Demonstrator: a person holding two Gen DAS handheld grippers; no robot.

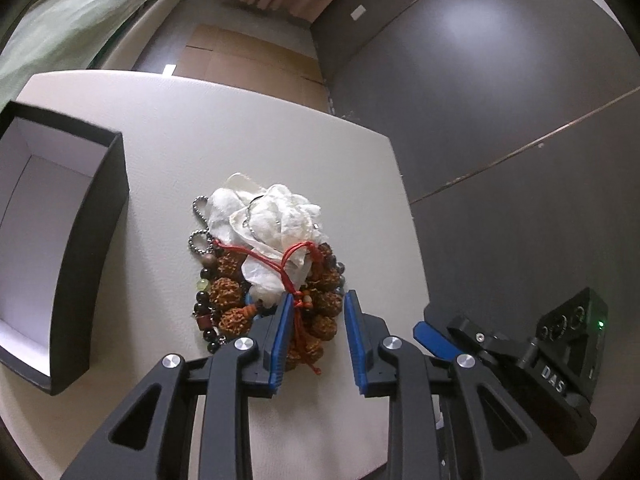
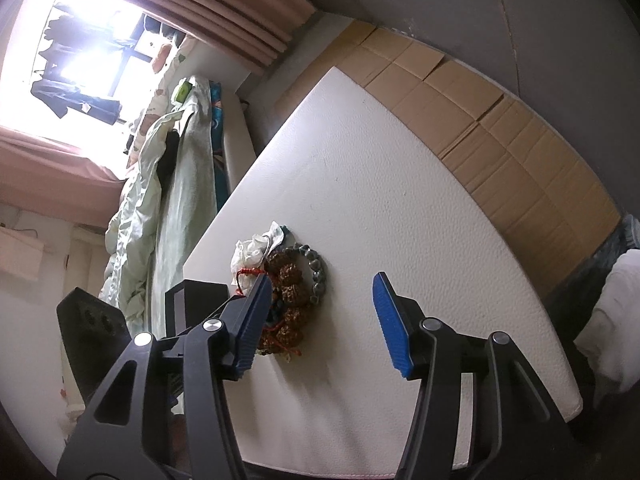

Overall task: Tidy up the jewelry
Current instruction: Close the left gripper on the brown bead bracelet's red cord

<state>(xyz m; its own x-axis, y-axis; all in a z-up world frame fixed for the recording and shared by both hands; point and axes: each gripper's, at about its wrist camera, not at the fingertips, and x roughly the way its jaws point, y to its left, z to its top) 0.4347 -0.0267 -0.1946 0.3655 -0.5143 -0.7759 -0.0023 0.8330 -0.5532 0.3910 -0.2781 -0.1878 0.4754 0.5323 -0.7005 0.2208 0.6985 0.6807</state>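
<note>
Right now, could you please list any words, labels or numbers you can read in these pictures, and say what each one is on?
"DAS": white letters on the black body of the right gripper, seen in the left wrist view.
The small white tag on the dark wall shows no readable text.
Nothing readable on the black box or the jewelry pile.

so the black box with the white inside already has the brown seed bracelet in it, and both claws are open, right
Not quite: the left wrist view shows the black box holding nothing; the brown seed bracelet lies on the white table. Left claw and right claw are open.
</note>
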